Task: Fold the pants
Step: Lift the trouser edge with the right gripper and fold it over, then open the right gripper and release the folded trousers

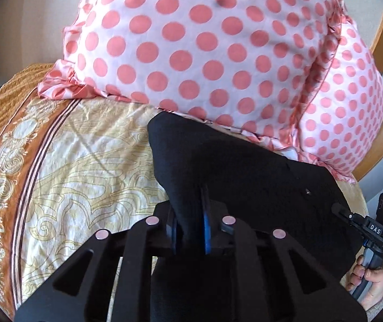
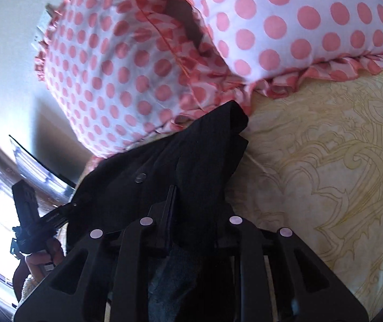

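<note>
Both fingers (image 1: 191,225) (image 2: 191,220) pinching black pants (image 1: 218,166), length running toward dotted pillow (image 1: 191,40)

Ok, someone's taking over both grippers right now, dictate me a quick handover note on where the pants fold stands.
Left gripper: shut on the black fabric pants, cloth bunched between its blue pads.
Right gripper: shut on the same pants, at another edge.
Pants: held up over the cream patterned bedsheet, their far end close to the pink polka-dot pillows.
Done: both edges gripped.
Left: lay them flat, fold and smooth; no finished fold shows yet.
</note>
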`<state>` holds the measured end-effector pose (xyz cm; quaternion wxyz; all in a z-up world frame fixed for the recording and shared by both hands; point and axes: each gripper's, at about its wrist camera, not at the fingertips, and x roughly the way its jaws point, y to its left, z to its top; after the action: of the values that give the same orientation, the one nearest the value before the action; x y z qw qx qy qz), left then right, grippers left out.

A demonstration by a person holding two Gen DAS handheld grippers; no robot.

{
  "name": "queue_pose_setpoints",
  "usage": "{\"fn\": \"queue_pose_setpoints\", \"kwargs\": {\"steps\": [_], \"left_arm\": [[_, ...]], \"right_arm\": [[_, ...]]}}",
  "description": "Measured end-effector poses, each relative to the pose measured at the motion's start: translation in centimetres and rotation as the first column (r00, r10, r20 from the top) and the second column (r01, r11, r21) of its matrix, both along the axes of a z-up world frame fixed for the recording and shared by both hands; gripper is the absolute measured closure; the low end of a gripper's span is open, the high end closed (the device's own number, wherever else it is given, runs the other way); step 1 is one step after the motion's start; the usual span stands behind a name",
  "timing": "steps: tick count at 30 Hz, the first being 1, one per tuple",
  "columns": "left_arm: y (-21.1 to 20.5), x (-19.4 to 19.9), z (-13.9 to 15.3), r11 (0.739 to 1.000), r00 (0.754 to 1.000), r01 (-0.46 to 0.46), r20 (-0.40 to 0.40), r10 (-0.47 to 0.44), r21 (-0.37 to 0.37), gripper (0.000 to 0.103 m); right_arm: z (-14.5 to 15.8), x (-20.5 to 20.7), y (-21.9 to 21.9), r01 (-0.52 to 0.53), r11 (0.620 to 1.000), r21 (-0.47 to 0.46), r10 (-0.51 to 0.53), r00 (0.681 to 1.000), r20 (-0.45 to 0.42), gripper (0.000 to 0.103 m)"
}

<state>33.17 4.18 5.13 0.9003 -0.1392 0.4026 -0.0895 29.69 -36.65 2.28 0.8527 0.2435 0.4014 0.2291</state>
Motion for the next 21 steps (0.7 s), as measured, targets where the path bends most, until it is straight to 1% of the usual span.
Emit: {"fn": "queue_pose_setpoints", "kwargs": {"steps": [2,3,4,5,6,7,8,10,11,12,13,14,15,17,18,19,20,21], "left_arm": [[0.6,-0.3,-0.3,1.0,1.0,-0.021,-0.004,0.021,-0.01,0.07],[1.1,-0.8,-0.1,0.999,0.999,-0.041,0.001,0.041,-0.004,0.047],[1.7,-1.4,0.4,0.998,0.998,-0.069,0.013,0.069,0.003,0.034],[2.4,-2.3,1.2,0.995,0.994,-0.101,0.042,0.101,-0.007,0.025],[3.1,-3.4,2.0,0.993,0.991,-0.111,0.072,0.113,-0.031,0.025],[3.4,-4.4,2.8,0.994,0.99,-0.097,0.093,0.102,-0.055,0.025],[3.3,-5.5,3.7,0.995,0.991,-0.057,0.113,0.066,-0.084,0.025],[2.1,-7.9,4.8,0.988,0.989,0.07,0.142,-0.05,-0.14,0.023],[1.1,-9.0,5.0,0.975,0.982,0.143,0.148,-0.118,-0.167,0.022],[-0.1,-9.7,5.0,0.961,0.974,0.2,0.141,-0.175,-0.191,0.018],[-1.4,-10.0,4.6,0.946,0.967,0.245,0.126,-0.223,-0.211,0.016],[-2.3,-10.3,3.9,0.935,0.96,0.276,0.1,-0.26,-0.221,0.015],[-3.2,-10.1,2.9,0.935,0.959,0.284,0.063,-0.276,-0.211,0.015],[-4.2,-9.3,0.5,0.961,0.968,0.24,-0.041,-0.248,-0.137,0.015],[-4.4,-8.8,-0.7,0.964,0.966,0.236,-0.08,-0.247,-0.125,0.017],[-4.4,-8.7,-1.2,0.966,0.968,0.227,-0.077,-0.238,-0.126,0.017],[-4.5,-8.9,-1.2,0.971,0.974,0.212,-0.058,-0.219,-0.11,0.017],[-4.9,-9.0,-1.1,0.976,0.976,0.203,-0.06,-0.208,-0.082,0.017]], "right_arm": [[-0.3,-0.1,-0.2,0.008,0.999,-0.039,-0.009,1.0,-0.017,0.064],[0.0,-0.4,-0.3,0.026,0.996,-0.09,-0.027,1.0,-0.014,0.047],[0.6,-1.0,-0.5,0.05,0.987,-0.153,-0.049,0.999,0.007,0.039],[1.3,-1.7,-0.9,0.077,0.977,-0.197,-0.069,0.996,0.048,0.039],[2.2,-2.7,-1.5,0.118,0.967,-0.227,-0.097,0.99,0.1,0.039],[3.2,-4.0,-2.0,0.149,0.962,-0.23,-0.113,0.981,0.16,0.039],[4.0,-5.2,-2.3,0.143,0.969,-0.199,-0.102,0.974,0.205,0.039],[5.2,-7.1,-1.9,0.046,0.993,-0.106,-0.019,0.969,0.246,0.039],[5.4,-8.1,-1.3,-0.014,0.997,-0.073,0.033,0.966,0.256,0.039],[5.3,-8.8,-0.6,-0.078,0.996,-0.043,0.087,0.964,0.253,0.038],[4.9,-9.1,0.2,-0.13,0.991,-0.014,0.13,0.964,0.233,0.034],[4.2,-9.0,0.9,-0.157,0.988,0.004,0.153,0.97,0.187,0.031],[3.2,-8.7,1.5,-0.156,0.988,0.011,0.153,0.98,0.128,0.028],[0.9,-7.7,2.0,-0.118,0.993,-0.009,0.119,0.993,0.016,0.028],[-0.2,-7.3,1.9,-0.117,0.993,0.013,0.117,0.993,-0.007,0.028],[-0.3,-7.5,1.6,-0.108,0.994,0.029,0.108,0.994,0.015,0.028],[-0.2,-7.5,1.7,-0.107,0.994,0.023,0.107,0.994,0.006,0.028],[0.2,-7.7,1.9,-0.099,0.995,0.001,0.099,0.995,0.002,0.026]]}}
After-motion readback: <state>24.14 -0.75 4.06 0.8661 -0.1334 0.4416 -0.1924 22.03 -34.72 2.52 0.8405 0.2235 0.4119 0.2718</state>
